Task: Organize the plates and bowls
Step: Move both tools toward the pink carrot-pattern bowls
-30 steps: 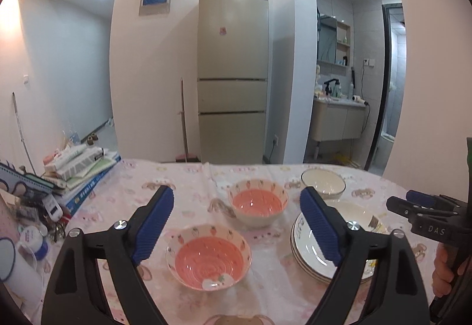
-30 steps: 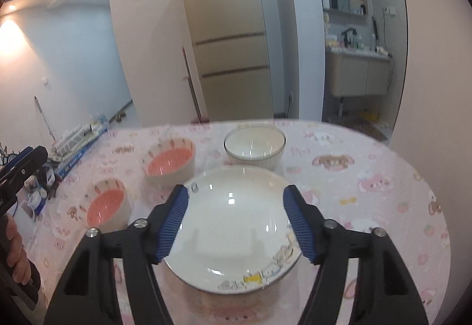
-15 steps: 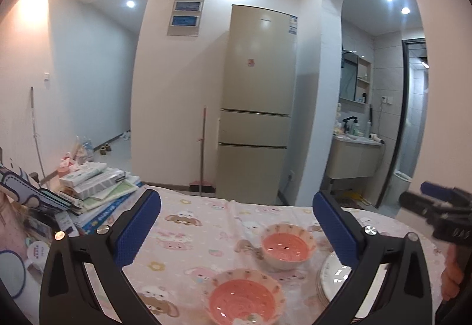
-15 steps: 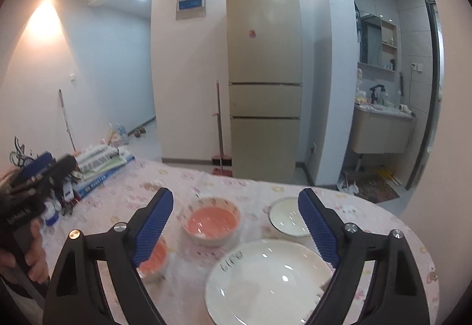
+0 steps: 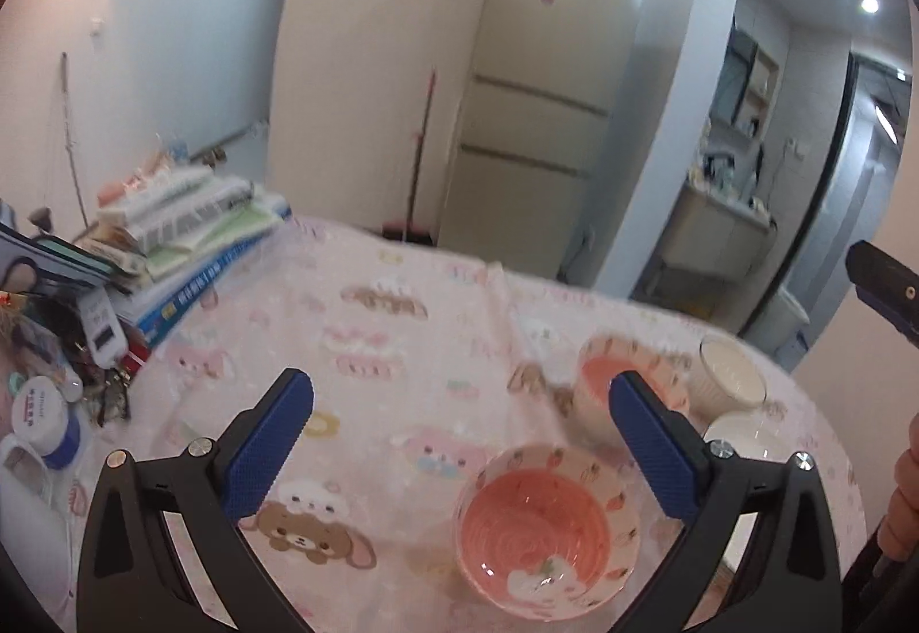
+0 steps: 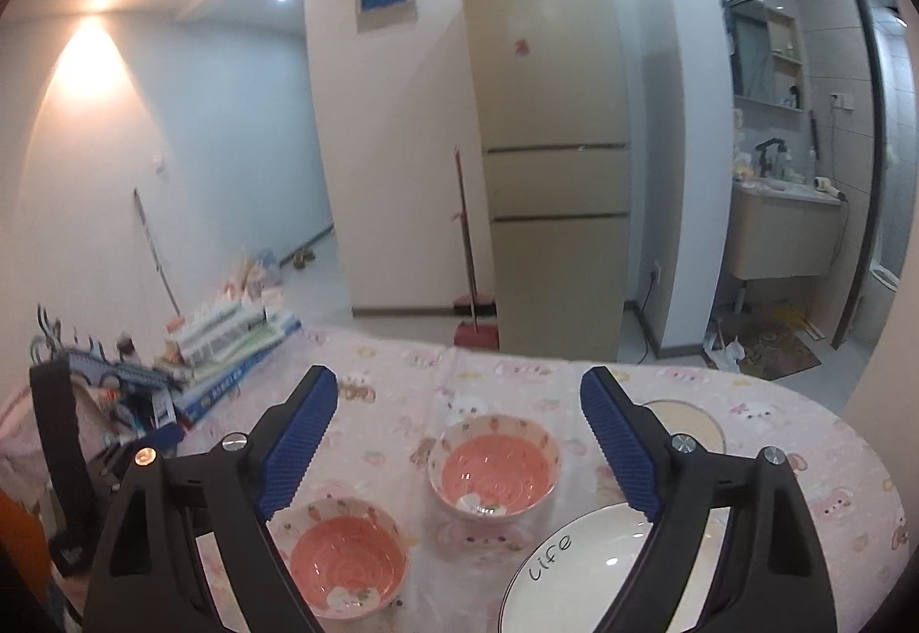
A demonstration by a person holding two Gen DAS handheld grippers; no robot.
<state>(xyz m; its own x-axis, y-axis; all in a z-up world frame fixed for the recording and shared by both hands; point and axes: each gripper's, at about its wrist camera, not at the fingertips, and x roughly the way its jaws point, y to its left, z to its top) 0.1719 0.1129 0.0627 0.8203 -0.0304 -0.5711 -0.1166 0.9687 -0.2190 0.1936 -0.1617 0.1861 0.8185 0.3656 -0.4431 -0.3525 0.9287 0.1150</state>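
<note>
Left gripper [image 5: 456, 440] gaping wide, nothing held; right gripper [image 6: 459, 435] likewise spread, empty. Two pink bowls [image 6: 347, 558] [image 6: 494, 466] sit apart on tablecloth [image 5: 367, 323], plate [image 6: 597, 564] beside, white bowl [image 5: 729, 380] behind. Risk: glazed rim slipping from pads, bowl chipping against neighbour.

This is a home, the dining corner of a flat. A tall beige fridge [image 6: 551, 145] stands at 12 o'clock, with a broom [image 6: 468, 254] leaning just beside it. At 2 o'clock an arched opening shows a bathroom washbasin cabinet [image 6: 784, 236] with a mirror above. The table [image 6: 746, 420] wears a pink cartoon tablecloth, with a pile of books [image 5: 189, 242] at 10 o'clock
</note>
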